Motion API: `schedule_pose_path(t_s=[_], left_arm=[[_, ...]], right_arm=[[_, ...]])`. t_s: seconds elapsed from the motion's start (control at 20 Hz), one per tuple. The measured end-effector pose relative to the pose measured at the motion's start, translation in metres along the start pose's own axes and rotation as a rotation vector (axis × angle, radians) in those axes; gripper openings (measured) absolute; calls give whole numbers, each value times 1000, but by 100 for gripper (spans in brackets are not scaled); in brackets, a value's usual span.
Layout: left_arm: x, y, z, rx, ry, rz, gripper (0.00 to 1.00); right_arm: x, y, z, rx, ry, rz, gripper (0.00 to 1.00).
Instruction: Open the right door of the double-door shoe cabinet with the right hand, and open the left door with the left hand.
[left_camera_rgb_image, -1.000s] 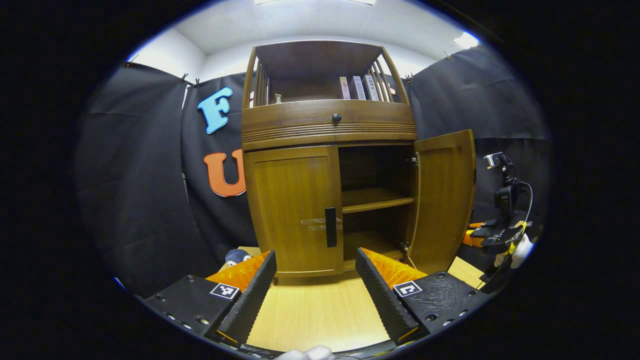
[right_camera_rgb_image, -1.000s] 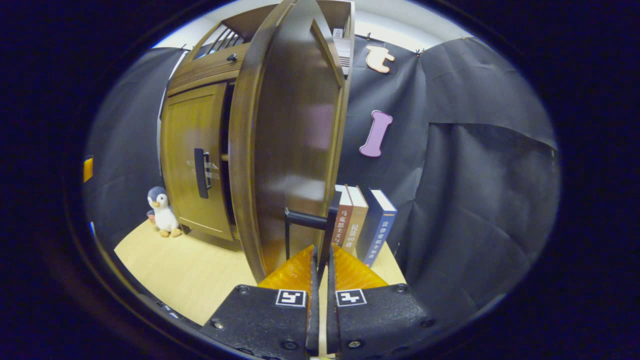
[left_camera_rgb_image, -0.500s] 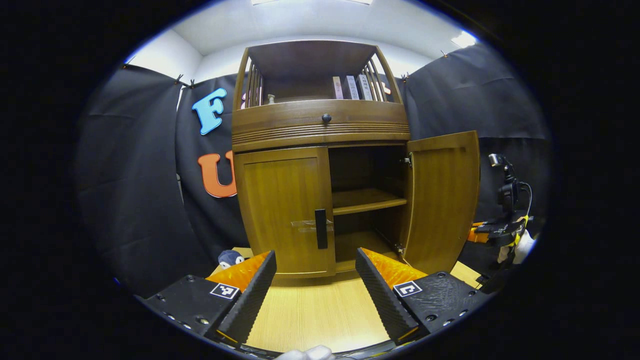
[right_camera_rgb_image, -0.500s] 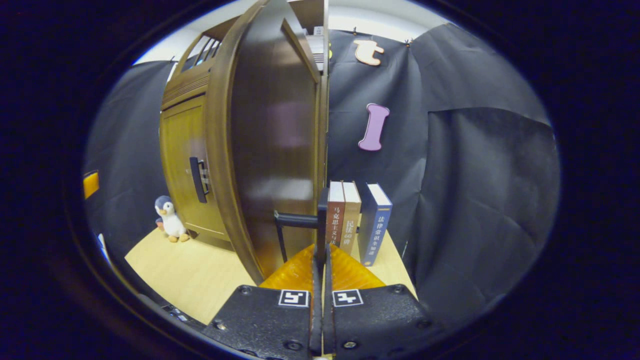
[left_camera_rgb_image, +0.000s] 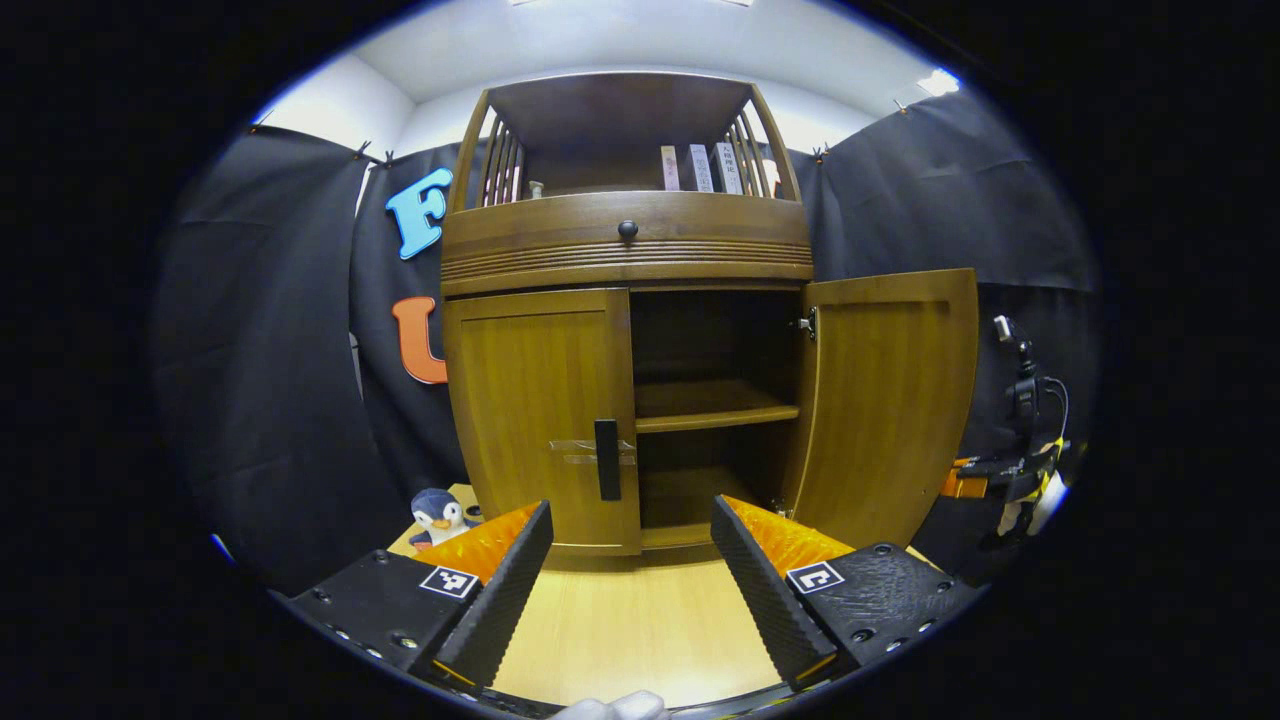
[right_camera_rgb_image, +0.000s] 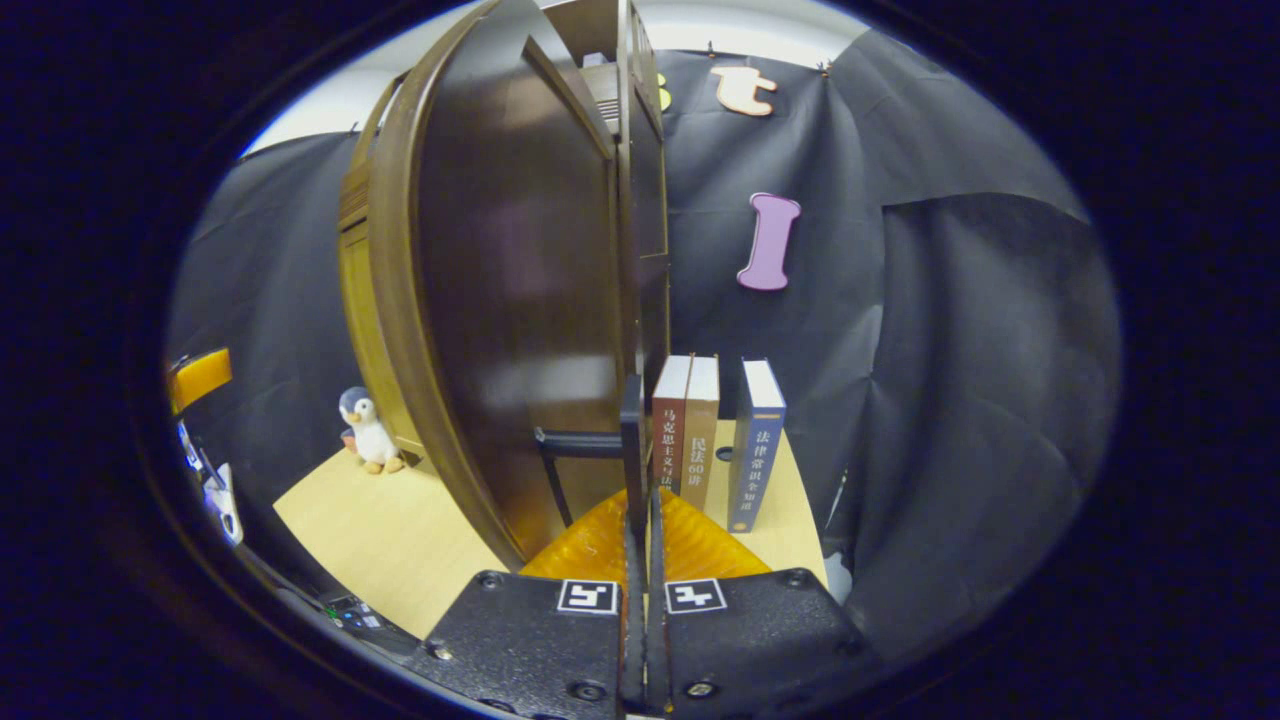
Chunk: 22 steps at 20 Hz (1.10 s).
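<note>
Inside open shoe cabinet (left_camera_rgb_image: 625, 260): bare shelf (left_camera_rgb_image: 705, 405)

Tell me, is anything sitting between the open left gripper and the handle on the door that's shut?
Nothing visible does. The left gripper is open, with bare tabletop running ahead to the left door and its handle. The penguin toy stands off to one side.

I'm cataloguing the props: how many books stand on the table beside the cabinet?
3: a red book and a tan book touching, and a blue book slightly apart, all upright right of the open door.
</note>
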<state>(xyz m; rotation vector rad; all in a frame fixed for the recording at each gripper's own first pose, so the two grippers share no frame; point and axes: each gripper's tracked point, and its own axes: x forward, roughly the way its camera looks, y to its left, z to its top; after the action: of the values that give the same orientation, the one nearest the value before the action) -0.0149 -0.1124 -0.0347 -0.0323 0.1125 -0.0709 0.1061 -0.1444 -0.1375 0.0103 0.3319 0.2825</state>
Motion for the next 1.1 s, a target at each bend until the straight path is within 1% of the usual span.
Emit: schedule_pose_path(t_s=[0.25, 0.4, 0.5, 0.55, 0.6, 0.65, 0.7, 0.75, 0.8, 0.85, 0.9, 0.95, 1.0, 1.05, 1.1], left_arm=[[4, -18, 4, -18, -4, 51, 96], [8, -23, 4, -10, -7, 82, 96], [11, -19, 4, -8, -5, 95, 96], [14, -16, 4, -6, -4, 100, 90], [18, -13, 2, -1, -2, 103, 90], [23, -7, 0, 5, 2, 106, 96], [26, -2, -1, 10, 2, 107, 96], [29, 3, -1, 13, 2, 106, 100], [33, 9, 0, 15, 2, 103, 90], [39, 15, 0, 12, 2, 99, 90], [46, 21, 2, 5, -3, 90, 96], [54, 27, 4, -1, -9, 83, 96], [60, 34, 3, -3, -9, 80, 96], [66, 41, 3, -2, -11, 77, 96], [74, 47, 3, 1, -12, 71, 96]], right_arm=[[1, -4, 1, -33, 12, 62, 5], [1, -3, 0, -52, 17, 69, 5], [1, -2, 0, -56, 14, 77, 5], [0, -3, 0, -58, 14, 80, 6], [-4, -4, 2, -57, 5, 81, 7], [-7, -6, 3, -53, -6, 75, 13], [-13, -12, 6, -46, -15, 51, 16], [-20, -18, 8, -36, -23, 26, 32], [-28, -23, 11, -28, -27, -4, 41], [-36, -26, 14, -26, -35, -25, 56], [-47, -26, 18, -14, -47, -51, 70], [-56, -29, 23, -1, -60, -95, 78], [-70, -30, 28, 4, -76, -136, 81], [-80, -27, 36, 6, -94, -175, 87], [-91, -22, 43, 2, -112, -209, 87]])
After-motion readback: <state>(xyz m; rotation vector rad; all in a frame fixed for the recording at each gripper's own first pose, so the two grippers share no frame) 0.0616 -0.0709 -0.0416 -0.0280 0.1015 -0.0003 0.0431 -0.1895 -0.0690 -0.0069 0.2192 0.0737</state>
